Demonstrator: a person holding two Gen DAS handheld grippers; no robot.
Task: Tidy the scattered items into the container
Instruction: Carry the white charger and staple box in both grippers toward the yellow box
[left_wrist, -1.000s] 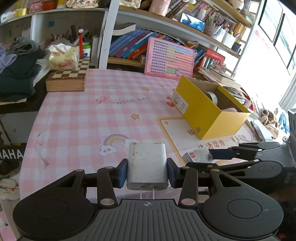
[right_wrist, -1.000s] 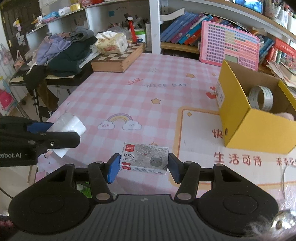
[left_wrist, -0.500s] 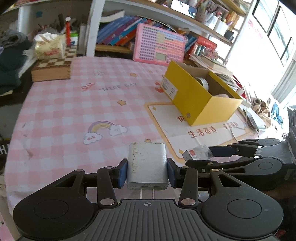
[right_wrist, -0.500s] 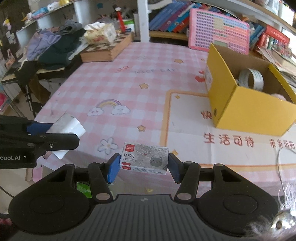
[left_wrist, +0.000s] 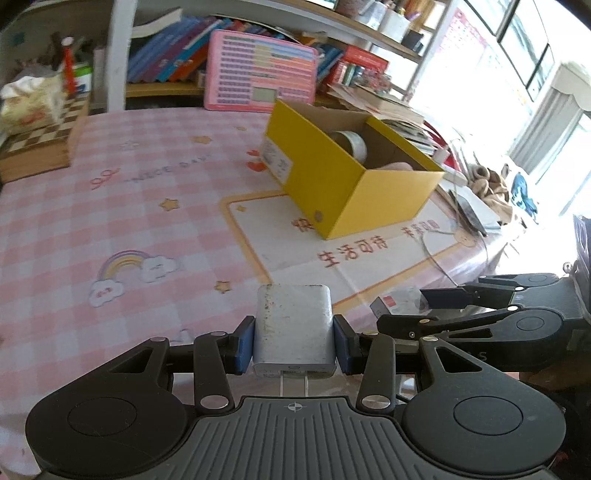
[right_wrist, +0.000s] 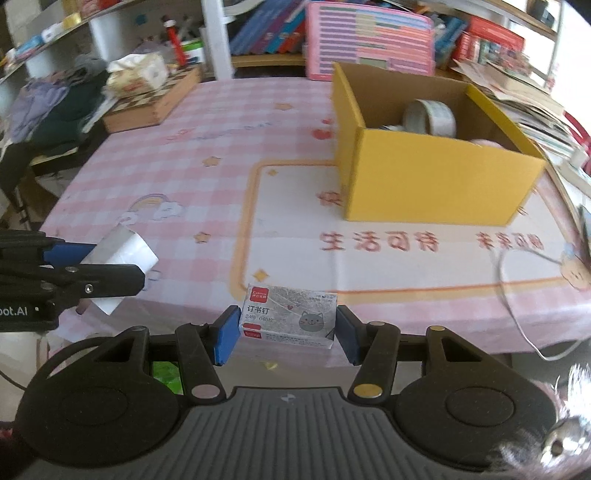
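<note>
My left gripper (left_wrist: 294, 345) is shut on a white power adapter (left_wrist: 293, 325), held above the near edge of the pink checked table. My right gripper (right_wrist: 287, 330) is shut on a small staples box (right_wrist: 288, 317) with a cat picture, also above the near edge. The open yellow cardboard box (left_wrist: 343, 184) stands on the table's right part, ahead of both grippers; it also shows in the right wrist view (right_wrist: 432, 177). A roll of tape (right_wrist: 430, 116) lies inside it. The left gripper with the adapter (right_wrist: 118, 258) shows at the left of the right wrist view.
A wooden chess box (right_wrist: 151, 101) with a tissue pack (right_wrist: 138, 72) stands at the far left. A pink board (right_wrist: 369, 37) leans against bookshelves behind the table. A white cable (right_wrist: 517, 302) lies at the near right. Books and papers pile up to the right.
Both grippers have lifted and swung right, toward the yellow box, each still holding its item. The box now appears closer and more central.
</note>
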